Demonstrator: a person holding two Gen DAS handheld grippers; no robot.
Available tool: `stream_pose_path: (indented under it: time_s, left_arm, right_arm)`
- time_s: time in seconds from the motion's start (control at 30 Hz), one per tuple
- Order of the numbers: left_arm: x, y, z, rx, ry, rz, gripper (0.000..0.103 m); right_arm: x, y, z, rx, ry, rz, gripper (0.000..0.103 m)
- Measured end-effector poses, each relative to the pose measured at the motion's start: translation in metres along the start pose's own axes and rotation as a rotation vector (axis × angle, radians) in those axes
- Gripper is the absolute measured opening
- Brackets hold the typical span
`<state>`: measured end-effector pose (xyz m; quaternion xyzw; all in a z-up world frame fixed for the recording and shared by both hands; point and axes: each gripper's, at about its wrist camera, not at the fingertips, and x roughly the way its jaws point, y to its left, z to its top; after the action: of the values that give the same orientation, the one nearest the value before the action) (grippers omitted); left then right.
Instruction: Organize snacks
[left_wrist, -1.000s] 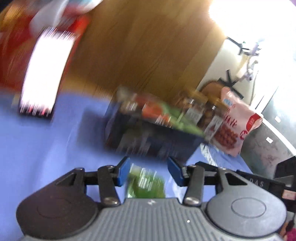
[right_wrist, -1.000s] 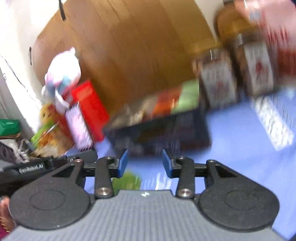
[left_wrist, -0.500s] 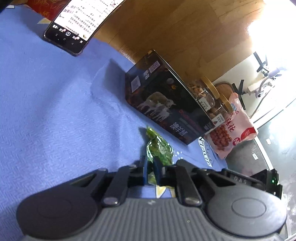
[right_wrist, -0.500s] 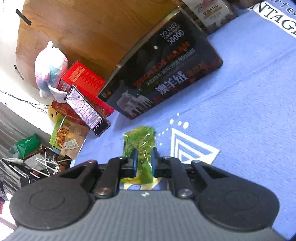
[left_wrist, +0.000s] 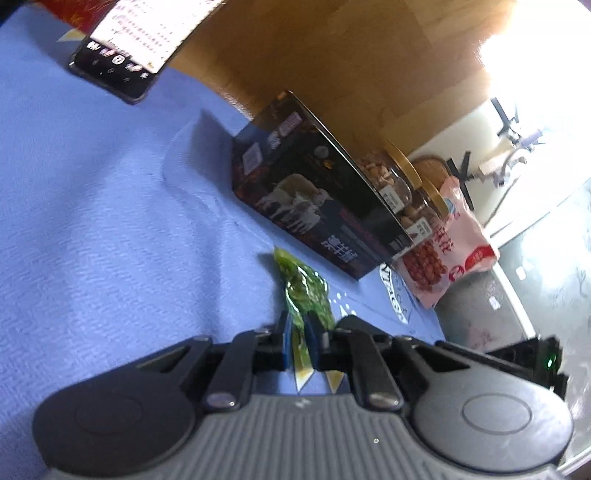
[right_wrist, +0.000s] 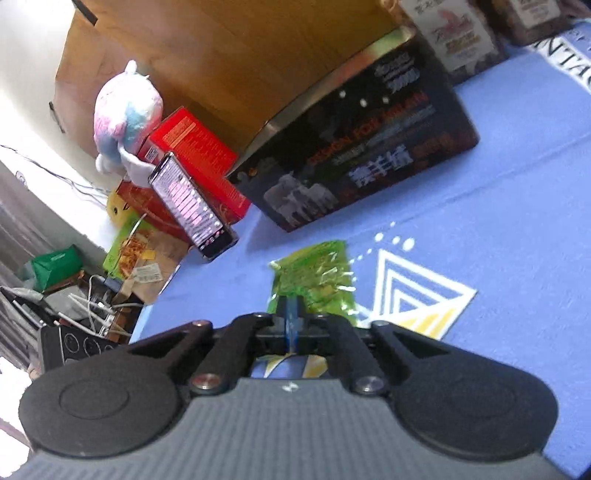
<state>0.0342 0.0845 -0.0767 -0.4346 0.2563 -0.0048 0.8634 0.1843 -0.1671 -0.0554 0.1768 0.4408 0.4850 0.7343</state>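
Note:
A small green snack packet (left_wrist: 306, 291) lies on the blue cloth in front of a dark box (left_wrist: 317, 206). My left gripper (left_wrist: 298, 336) is shut on the packet's near edge. In the right wrist view the same packet (right_wrist: 314, 275) lies flat, and my right gripper (right_wrist: 292, 325) is shut on its near edge. The dark box (right_wrist: 362, 158) stands just beyond the packet.
Jars of nuts (left_wrist: 391, 181) and a pink snack bag (left_wrist: 443, 243) stand behind the box. A phone (right_wrist: 192, 206) leans on red boxes (right_wrist: 195, 158) with a plush toy (right_wrist: 125, 110) at left. The cloth's edge and cables (right_wrist: 92, 306) lie at far left.
Both grippers were open above the packet a second ago; they came down and closed on it. The right jaws closed further in the last half second.

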Motion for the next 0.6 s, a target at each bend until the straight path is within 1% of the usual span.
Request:
stream_pose_path:
  time_s: [0.1, 0.2, 0.3, 0.37, 0.43, 0.5, 0.57, 0.6]
  left_arm:
    - [-0.001, 0.001, -0.001, -0.004, -0.005, 0.007, 0.01]
    - [0.0, 0.001, 0.0, 0.0, -0.006, 0.009, 0.01]
    - [0.0, 0.001, 0.0, -0.003, -0.007, 0.008, 0.011]
    - [0.001, -0.001, 0.0, 0.009, -0.006, 0.011, 0.014]
    - [0.002, -0.005, -0.001, 0.031, -0.007, 0.022, 0.015]
    - [0.003, -0.007, -0.002, 0.052, -0.006, 0.04, 0.013]
    - [0.004, -0.005, -0.001, 0.048, -0.002, 0.045, 0.012]
    - [0.004, -0.004, -0.001, 0.039, -0.001, 0.046, 0.01]
  right_arm:
    - [-0.009, -0.007, 0.004, -0.026, -0.05, -0.086, 0.008]
    - [-0.01, -0.015, 0.006, -0.034, -0.065, -0.136, 0.009]
    - [-0.007, -0.021, 0.008, -0.006, -0.057, -0.11, 0.009]
    - [-0.003, -0.018, 0.01, -0.036, -0.045, -0.109, 0.009]
    - [0.005, -0.014, 0.014, -0.071, -0.022, -0.105, 0.01]
    - [0.013, -0.012, 0.019, -0.095, -0.013, -0.104, 0.01]
    - [0.02, -0.011, 0.025, -0.105, 0.003, -0.093, 0.01]
    - [0.023, -0.012, 0.028, -0.103, 0.012, -0.082, 0.01]
